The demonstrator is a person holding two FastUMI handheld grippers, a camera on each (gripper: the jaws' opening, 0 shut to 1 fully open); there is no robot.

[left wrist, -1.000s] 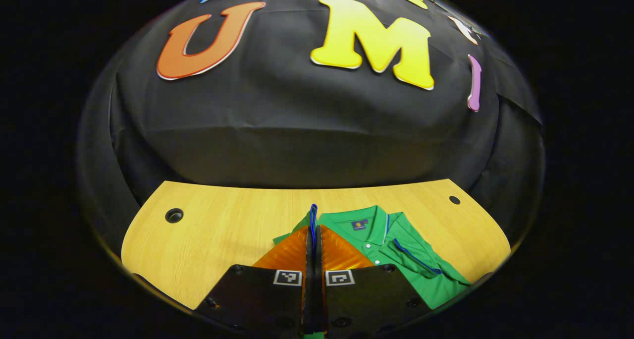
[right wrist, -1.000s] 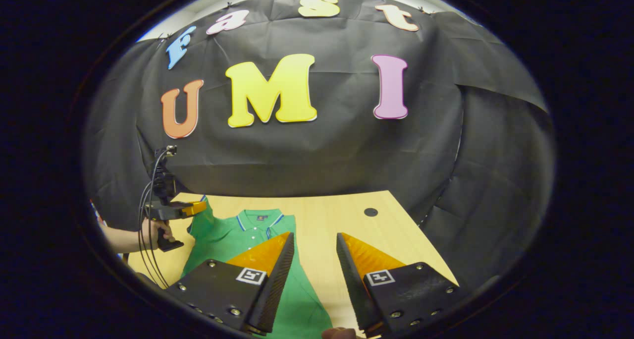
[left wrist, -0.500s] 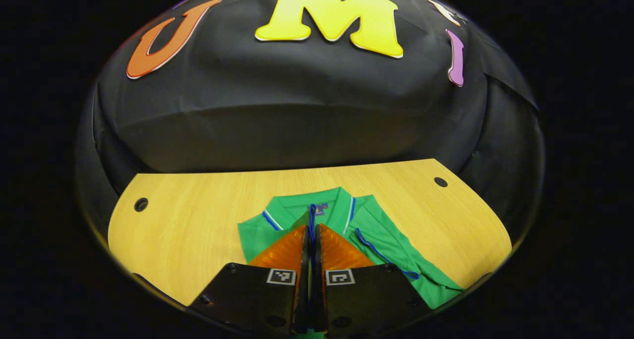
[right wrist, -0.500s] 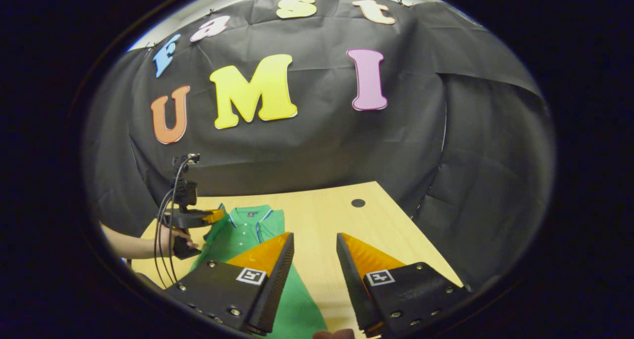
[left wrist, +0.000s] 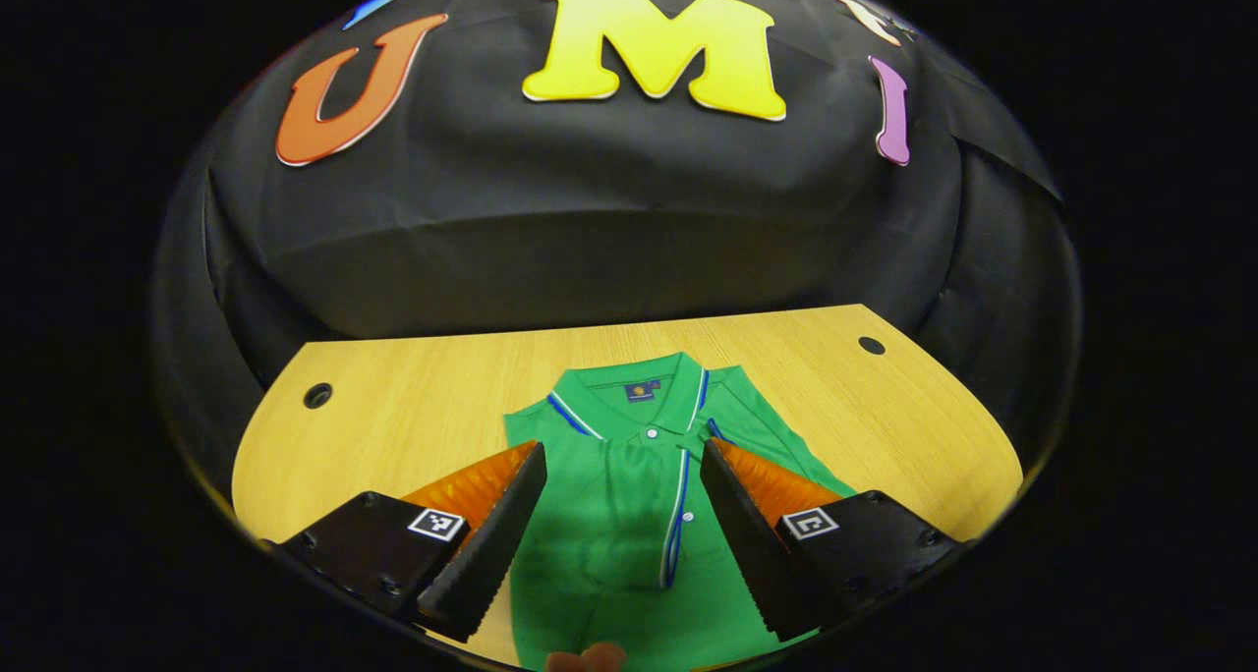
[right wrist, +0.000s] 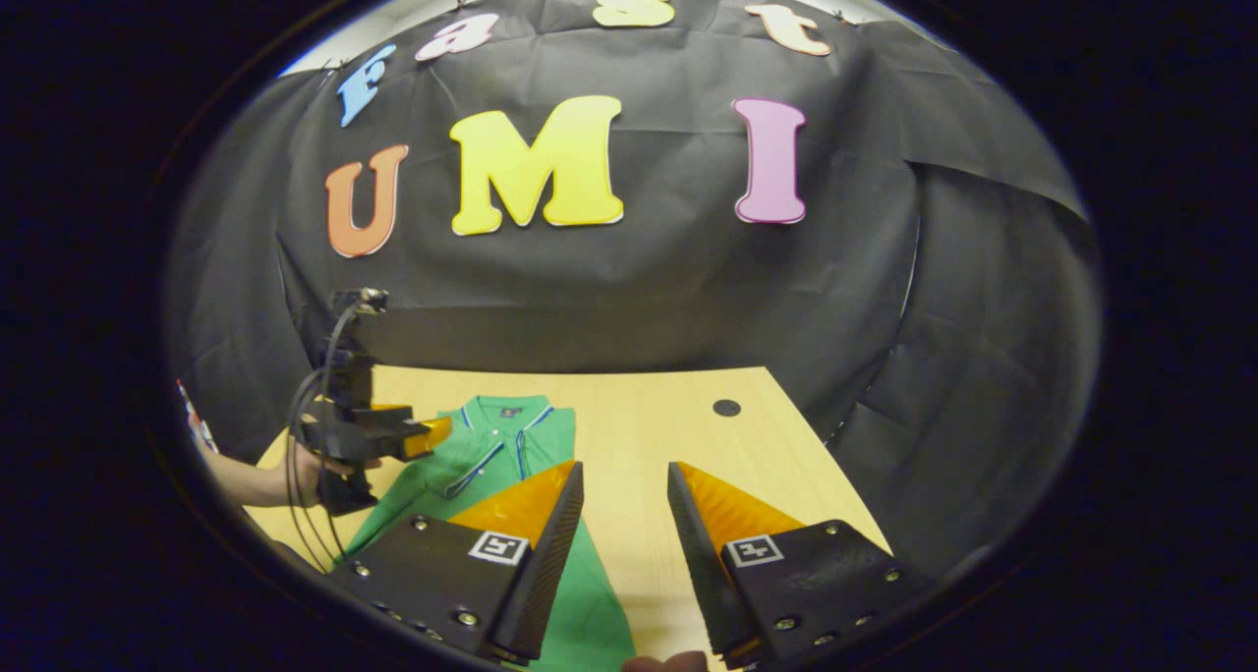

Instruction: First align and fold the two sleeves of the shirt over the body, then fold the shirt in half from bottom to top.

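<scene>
The shirt [left wrist: 629, 515], a light, soft knit that is judged to drape and slip under its own weight, is best taken by pinching both layers at the bottom hem, one corner to each gripper. It lies flat on the tabletop [left wrist: 413, 407], collar toward the booth wall, with both sleeves apparently folded over the body. The left gripper [left wrist: 622, 456] is held above the chest with fingers spread wide and empty, the placket seen between them; the right gripper [right wrist: 625, 476], fingers likewise parted and empty, is held over the shirt's right edge and bare tabletop.
</scene>
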